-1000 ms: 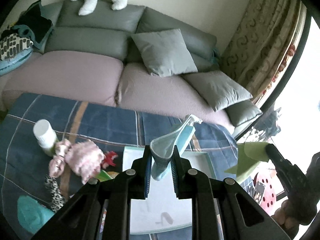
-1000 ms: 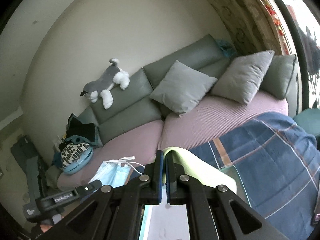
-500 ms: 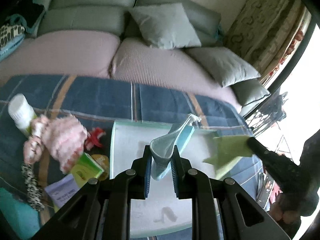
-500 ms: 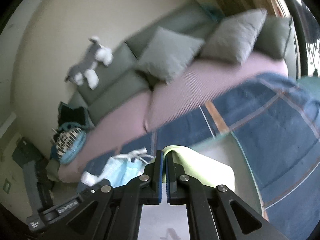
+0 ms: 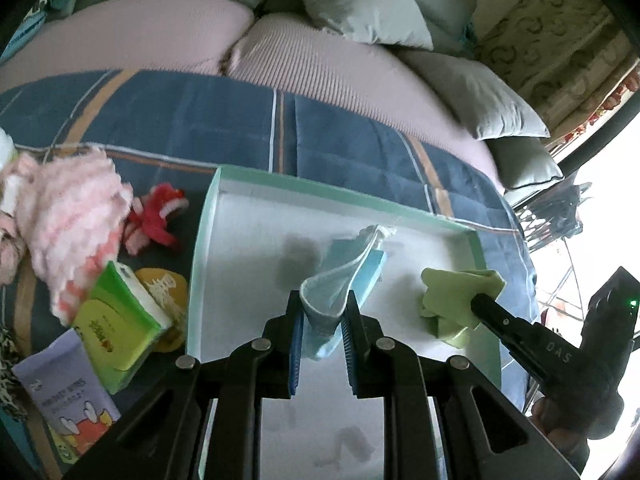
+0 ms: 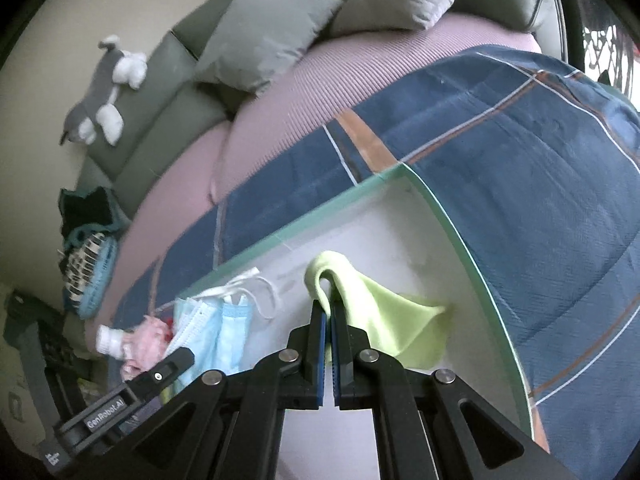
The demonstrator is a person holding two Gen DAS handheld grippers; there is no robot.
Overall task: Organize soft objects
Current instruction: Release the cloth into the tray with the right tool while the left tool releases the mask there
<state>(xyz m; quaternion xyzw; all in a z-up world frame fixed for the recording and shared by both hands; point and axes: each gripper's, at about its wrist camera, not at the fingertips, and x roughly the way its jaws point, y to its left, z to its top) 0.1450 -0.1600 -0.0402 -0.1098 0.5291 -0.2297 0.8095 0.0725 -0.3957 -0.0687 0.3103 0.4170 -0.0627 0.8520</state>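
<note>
While both tongs hang over the white tray, the scene reads as follows.

Left gripper [image 5: 323, 312]: jaws nearly closed, pinching a bunched light-blue face mask [image 5: 340, 280]; the mask stands up from the pads, its white ear loops trailing toward the tray's far edge.

Right gripper [image 6: 329, 308]: jaws pressed together on a fold of a yellow-green cloth [image 6: 376, 320]; the rest of the cloth drapes to the right of the fingers, over the tray's right side.

Tray [image 5: 256, 182]: white floor, pale green rim, lying on a blue plaid blanket [image 5: 192, 120]; whether mask or cloth touches the floor cannot be told.

Mask in the right wrist view [image 6: 224, 320]: held by the left gripper [image 6: 176, 364] near the tray's left edge, beside the cloth and apart from it.

Cloth in the left wrist view [image 5: 456, 296]: near the tray's right edge, at the tip of the right gripper [image 5: 478, 304].

Off the tray's left edge: a fluffy pink toy [image 5: 76, 216], a small red plush [image 5: 158, 216], a green tissue pack [image 5: 120, 320] and a lilac wipes pack [image 5: 64, 404] on the blanket.

Beyond the blanket's far edge: a pink-covered sofa [image 5: 304, 64] with grey cushions [image 6: 264, 36] and a grey-and-white plush dog [image 6: 104, 92] on its back.
</note>
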